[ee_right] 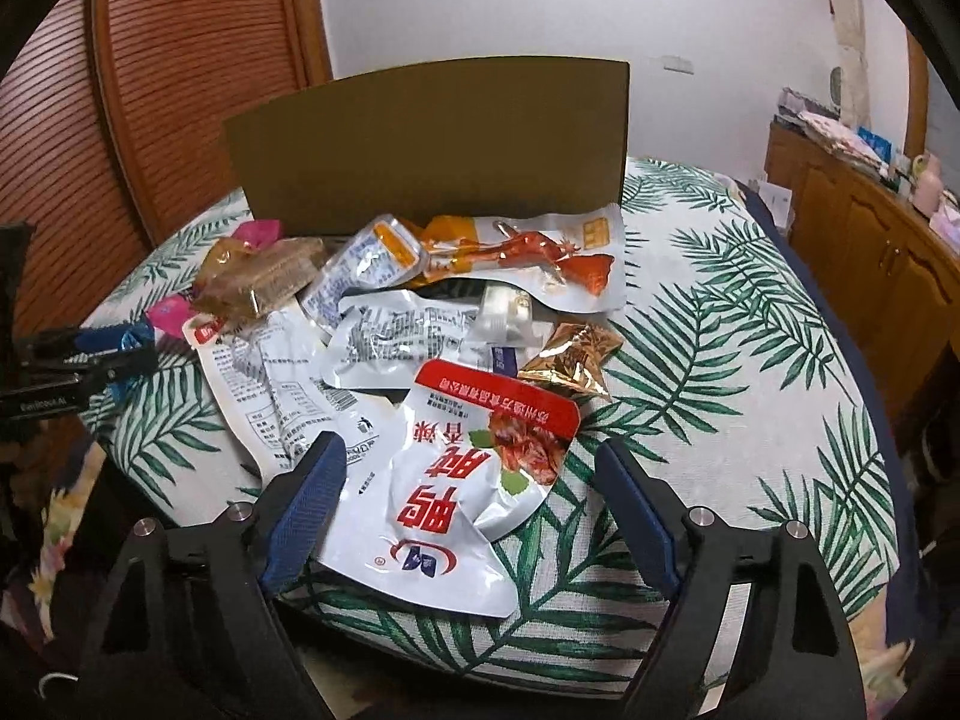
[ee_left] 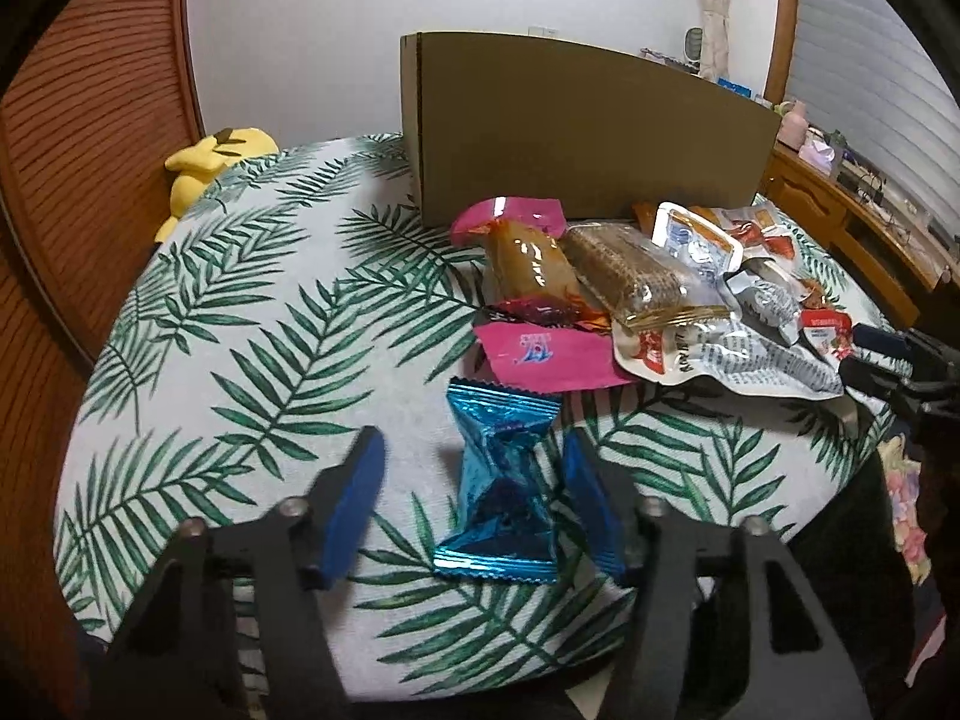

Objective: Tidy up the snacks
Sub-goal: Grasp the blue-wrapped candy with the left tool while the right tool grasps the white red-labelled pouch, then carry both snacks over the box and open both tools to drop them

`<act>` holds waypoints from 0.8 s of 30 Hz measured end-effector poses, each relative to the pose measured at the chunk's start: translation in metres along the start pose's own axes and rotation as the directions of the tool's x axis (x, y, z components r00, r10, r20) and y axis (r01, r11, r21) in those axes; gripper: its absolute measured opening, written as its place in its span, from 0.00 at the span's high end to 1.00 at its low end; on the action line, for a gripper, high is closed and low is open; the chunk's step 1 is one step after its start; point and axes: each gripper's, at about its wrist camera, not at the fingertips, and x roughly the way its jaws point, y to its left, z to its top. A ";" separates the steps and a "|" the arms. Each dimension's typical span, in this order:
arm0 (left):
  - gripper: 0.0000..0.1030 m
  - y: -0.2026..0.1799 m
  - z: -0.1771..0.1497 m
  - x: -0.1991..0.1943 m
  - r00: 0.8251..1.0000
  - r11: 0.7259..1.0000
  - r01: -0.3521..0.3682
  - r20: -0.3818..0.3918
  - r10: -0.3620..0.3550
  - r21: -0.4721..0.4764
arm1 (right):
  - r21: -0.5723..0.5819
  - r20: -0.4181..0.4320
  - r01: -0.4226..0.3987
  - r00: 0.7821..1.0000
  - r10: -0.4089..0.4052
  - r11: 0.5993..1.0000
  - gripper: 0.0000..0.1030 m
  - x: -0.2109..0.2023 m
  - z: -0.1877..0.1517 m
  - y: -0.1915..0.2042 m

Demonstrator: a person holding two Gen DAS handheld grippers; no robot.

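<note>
Left hand-held gripper (ee_left: 474, 498) gaped around my blue foil candy (ee_left: 501, 492); right hand-held gripper (ee_right: 474, 504) released, straddling the white pouch (ee_right: 456, 498). Snack pile (ee_right: 414, 300) unsorted before the cardboard box (ee_right: 432, 144). Barely started, I judged.

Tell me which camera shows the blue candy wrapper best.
The left wrist view: the blue candy wrapper lies whole between the open left tool. The right wrist view shows only a blue scrap at its left edge, possibly the same wrapper.

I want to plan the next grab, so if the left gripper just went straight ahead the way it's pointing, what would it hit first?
The blue foil snack packet, which already lies between the open fingers of the left gripper. Beyond it comes the pink wrapper, though depth is hard to judge here.
</note>
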 end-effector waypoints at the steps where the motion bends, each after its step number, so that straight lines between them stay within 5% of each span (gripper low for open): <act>1: 0.57 0.001 0.000 0.000 1.000 1.000 -0.002 0.002 0.002 0.000 | 0.002 -0.001 0.005 1.000 -0.005 1.000 0.15 0.001 0.001 -0.001; 2: 0.68 0.002 0.000 -0.001 1.000 1.000 0.001 0.005 -0.001 -0.004 | 0.002 -0.003 0.011 1.000 -0.011 1.000 0.16 0.002 0.001 -0.002; 4: 0.73 0.006 0.000 -0.002 1.000 1.000 0.002 0.005 -0.002 -0.010 | 0.011 -0.013 0.010 1.000 -0.010 1.000 0.16 0.005 0.001 -0.006; 16: 0.76 0.011 -0.002 -0.004 1.000 1.000 0.009 0.016 -0.009 -0.019 | -0.075 -0.071 0.021 0.997 -0.026 0.997 0.20 0.008 -0.001 -0.005; 19: 0.74 0.009 -0.002 -0.004 1.000 1.000 0.005 0.015 -0.005 -0.014 | -0.083 -0.075 0.018 0.997 -0.025 0.996 0.29 0.008 0.001 -0.008; 22: 0.74 0.009 -0.002 -0.004 1.000 1.000 0.004 0.016 -0.004 -0.015 | -0.085 -0.075 0.012 0.997 -0.018 0.996 0.54 0.008 0.004 -0.009; 24: 0.75 0.009 -0.003 -0.004 1.000 1.000 0.003 0.019 -0.002 -0.015 | -0.088 -0.078 0.007 0.997 -0.014 0.996 0.57 0.007 0.005 -0.009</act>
